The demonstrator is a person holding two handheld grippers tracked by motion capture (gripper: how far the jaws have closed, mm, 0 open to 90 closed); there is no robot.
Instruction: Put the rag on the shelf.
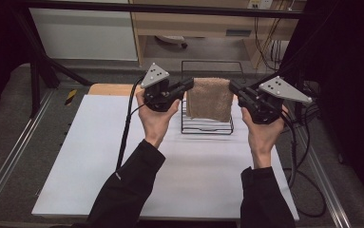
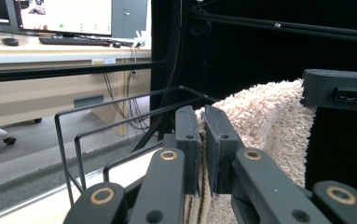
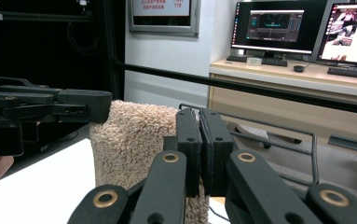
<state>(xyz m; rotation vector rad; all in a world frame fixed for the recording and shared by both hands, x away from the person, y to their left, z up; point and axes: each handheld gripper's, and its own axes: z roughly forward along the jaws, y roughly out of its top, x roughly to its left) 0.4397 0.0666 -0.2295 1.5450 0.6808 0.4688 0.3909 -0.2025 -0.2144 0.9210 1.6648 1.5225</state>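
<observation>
I hold my left tongs point(image 1: 187, 86) clamped on the left top edge of the tan towel point(image 1: 210, 99), and my right tongs point(image 1: 234, 88) pinch its right top edge. The towel hangs between them, draped down over the black wire rack point(image 1: 206, 127) at the far middle of the white counter point(image 1: 170, 180).

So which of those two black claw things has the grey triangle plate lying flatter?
The right gripper: its grey plate lies nearly flat. The left gripper has its plate tipped up steeply. Both pinch the towel.
</observation>
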